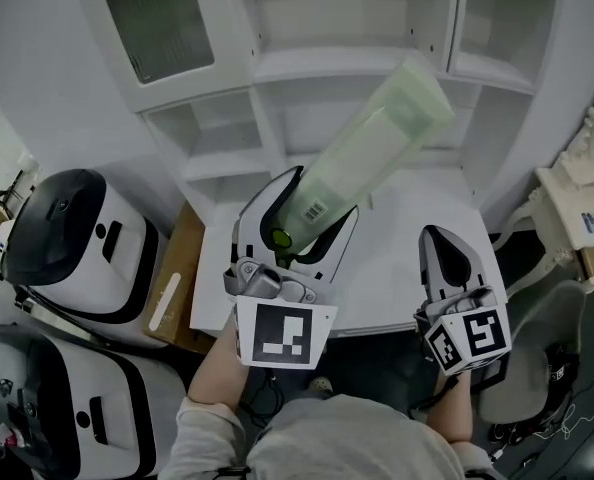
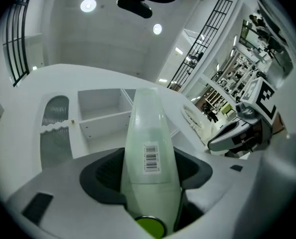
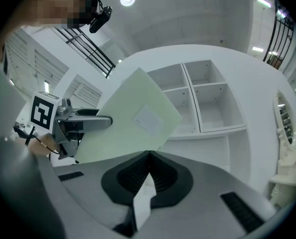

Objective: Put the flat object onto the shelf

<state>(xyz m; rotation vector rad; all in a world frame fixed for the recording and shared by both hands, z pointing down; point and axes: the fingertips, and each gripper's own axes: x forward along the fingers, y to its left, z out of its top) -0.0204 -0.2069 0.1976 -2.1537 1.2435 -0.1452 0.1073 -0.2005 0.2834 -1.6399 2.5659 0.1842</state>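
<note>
The pale green flat object (image 1: 377,146), barcode label near its lower end, is clamped edge-on in the left gripper (image 1: 317,200), slanting above the desk (image 1: 407,268) toward the white shelf (image 1: 317,63).

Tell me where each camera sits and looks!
Head view: on the person's head, looking down at left gripper, right gripper, forearms, white shelf.
Left gripper view: on that gripper, its jaws gripping the flat green pack, facing the shelf.
Right gripper view: on that gripper, shut jaws showing, facing the shelf.
Shared: all show pack and shelf.
</note>
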